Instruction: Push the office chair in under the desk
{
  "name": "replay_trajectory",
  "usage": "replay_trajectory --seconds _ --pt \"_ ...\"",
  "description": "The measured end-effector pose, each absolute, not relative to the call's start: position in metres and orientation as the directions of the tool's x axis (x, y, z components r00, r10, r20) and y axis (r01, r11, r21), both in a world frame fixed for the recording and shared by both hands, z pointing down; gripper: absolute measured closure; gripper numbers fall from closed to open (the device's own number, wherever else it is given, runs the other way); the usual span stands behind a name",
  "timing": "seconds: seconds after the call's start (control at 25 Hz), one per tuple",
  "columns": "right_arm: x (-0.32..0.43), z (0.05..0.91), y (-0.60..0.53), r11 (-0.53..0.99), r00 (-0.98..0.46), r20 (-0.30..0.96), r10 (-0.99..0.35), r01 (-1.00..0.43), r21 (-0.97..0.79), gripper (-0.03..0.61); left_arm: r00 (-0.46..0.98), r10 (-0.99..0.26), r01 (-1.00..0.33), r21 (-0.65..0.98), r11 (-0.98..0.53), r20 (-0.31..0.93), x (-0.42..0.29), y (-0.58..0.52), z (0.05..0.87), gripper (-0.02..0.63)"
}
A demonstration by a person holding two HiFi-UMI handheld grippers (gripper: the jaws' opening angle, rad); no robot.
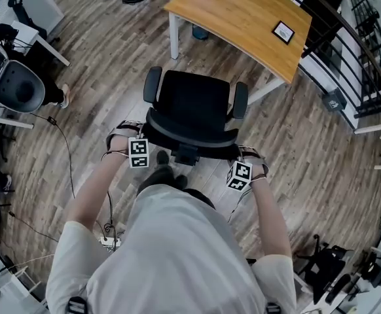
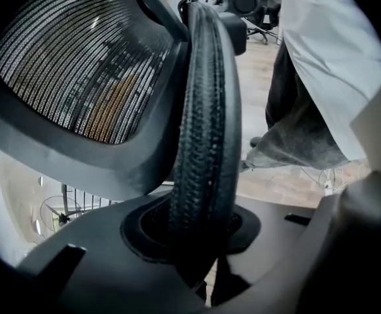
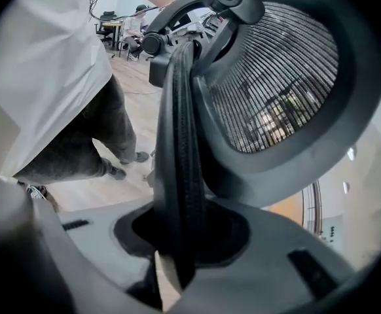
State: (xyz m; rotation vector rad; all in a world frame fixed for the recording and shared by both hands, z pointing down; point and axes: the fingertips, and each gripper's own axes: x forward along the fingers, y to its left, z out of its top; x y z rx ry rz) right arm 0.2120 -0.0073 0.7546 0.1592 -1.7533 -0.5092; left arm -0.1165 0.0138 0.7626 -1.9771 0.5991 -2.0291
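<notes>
The left gripper [image 1: 138,146] is clamped on the left side of the backrest rim [image 2: 203,142] of the office chair [image 1: 194,106], which stands on open floor just ahead of the person. The right gripper [image 1: 241,169] pinches the rim's right side. The desk [image 1: 243,18] lies well apart, far and to the right. I judge that an uneven push would swivel the seat and drive an armrest [image 1: 240,100] into the white desk leg [image 1: 269,91], or the thin rim could slip from the jaws.

- No word, brand or number could be read in any of the views.
- The cube [image 1: 139,153] on the left gripper [image 1: 143,135] and the cube [image 1: 240,174] on the right gripper [image 1: 237,154] carried black-and-white square marker patterns, with no letters or digits.
- A small dark-framed card [image 1: 283,32] lay on the desk [image 1: 243,18]; any print on its pale face was too small to read.
</notes>
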Motion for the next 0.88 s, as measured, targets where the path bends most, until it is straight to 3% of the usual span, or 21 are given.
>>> replay_trajectory --seconds 0.88 --pt "0.193 0.754 -0.152 0.894 -0.170 0.888 -0.428 0.069 0.444 0.491 0.004 -0.469 -0.039 -0.469 -0.882 0.883 -0.137 -0.157 0.759 0.512"
